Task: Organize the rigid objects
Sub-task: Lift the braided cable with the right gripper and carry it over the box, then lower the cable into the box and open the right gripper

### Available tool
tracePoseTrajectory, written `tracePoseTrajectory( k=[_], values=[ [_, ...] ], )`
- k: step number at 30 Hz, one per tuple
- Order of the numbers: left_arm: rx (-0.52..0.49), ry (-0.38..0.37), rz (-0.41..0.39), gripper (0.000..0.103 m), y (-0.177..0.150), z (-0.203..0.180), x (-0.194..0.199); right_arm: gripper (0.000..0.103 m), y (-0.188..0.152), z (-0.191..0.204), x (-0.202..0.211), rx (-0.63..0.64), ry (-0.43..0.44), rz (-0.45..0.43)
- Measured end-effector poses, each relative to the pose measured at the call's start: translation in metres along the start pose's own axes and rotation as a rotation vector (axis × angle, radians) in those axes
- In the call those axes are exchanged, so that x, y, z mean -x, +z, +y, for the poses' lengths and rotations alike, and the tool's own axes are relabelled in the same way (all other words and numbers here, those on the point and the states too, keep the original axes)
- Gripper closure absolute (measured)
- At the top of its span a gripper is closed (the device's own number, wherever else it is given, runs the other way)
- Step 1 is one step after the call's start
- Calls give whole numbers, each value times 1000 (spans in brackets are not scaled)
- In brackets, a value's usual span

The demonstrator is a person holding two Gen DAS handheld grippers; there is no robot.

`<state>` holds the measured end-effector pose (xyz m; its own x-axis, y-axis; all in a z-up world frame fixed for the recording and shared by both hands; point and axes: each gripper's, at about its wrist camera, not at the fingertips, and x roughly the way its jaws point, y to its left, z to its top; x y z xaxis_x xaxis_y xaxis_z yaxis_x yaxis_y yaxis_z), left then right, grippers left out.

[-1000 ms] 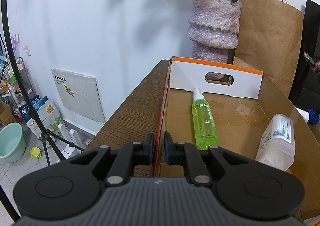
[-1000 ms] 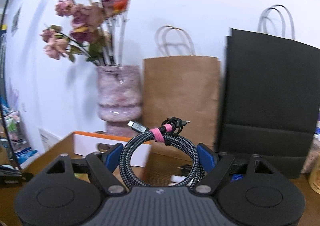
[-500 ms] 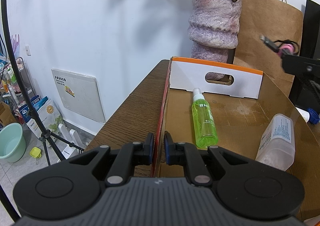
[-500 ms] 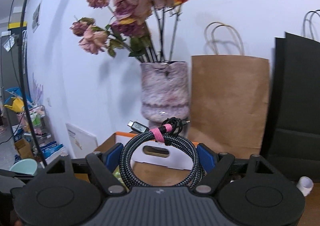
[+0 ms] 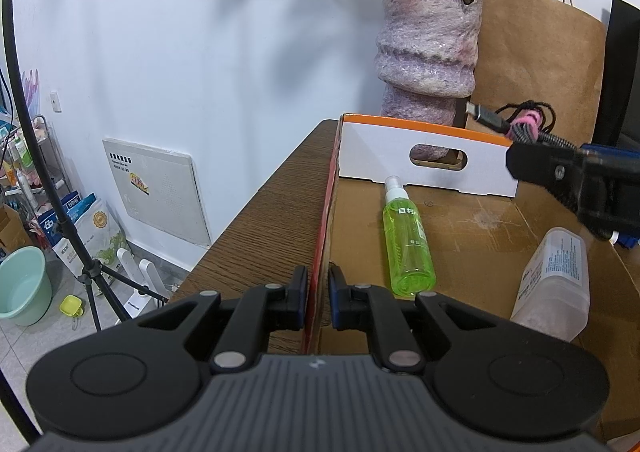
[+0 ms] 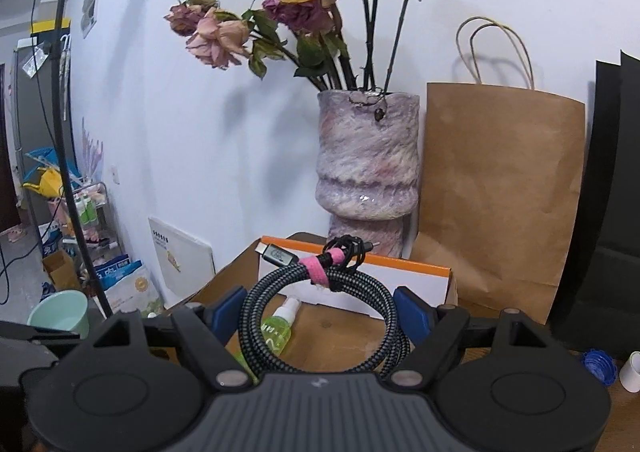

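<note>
An open cardboard box with an orange rim lies on the wooden table. Inside it lie a green spray bottle and a clear white-labelled bottle. My left gripper is shut on the box's near left wall. My right gripper is shut on a coiled braided cable bound with a pink strap. It hangs over the box's right side; in the left wrist view the right gripper and the cable's plug show there. The green spray bottle lies below it.
A purple vase of dried roses, a brown paper bag and a black bag stand behind the box. A blue cap and a small white cup sit right of it. A tripod and a green basin stand on the floor at left.
My right gripper has carried the cable leftwards over the box and has come into the left wrist view. The left gripper and the box have not moved.
</note>
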<state>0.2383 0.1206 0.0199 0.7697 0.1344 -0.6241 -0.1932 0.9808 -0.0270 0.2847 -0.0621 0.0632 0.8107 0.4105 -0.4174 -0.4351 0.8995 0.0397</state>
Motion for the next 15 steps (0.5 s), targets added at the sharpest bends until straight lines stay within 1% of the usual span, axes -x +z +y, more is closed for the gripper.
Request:
tracePoseTrajectory(
  k=[5,12,13,15],
  values=[
    [-1,0,0,91,0,1,0,24,-3,4,-3,20,18,21],
    [-1,0,-1,91,0,1,0,22,-3,5,-5,27,23,37],
    [-1,0,-1,91,0,0,0,20,-4,5,-5,30,23,43],
    [-1,0,-1,91,0,0,-1,12,-4,6,-7,36,20,52]
  ],
)
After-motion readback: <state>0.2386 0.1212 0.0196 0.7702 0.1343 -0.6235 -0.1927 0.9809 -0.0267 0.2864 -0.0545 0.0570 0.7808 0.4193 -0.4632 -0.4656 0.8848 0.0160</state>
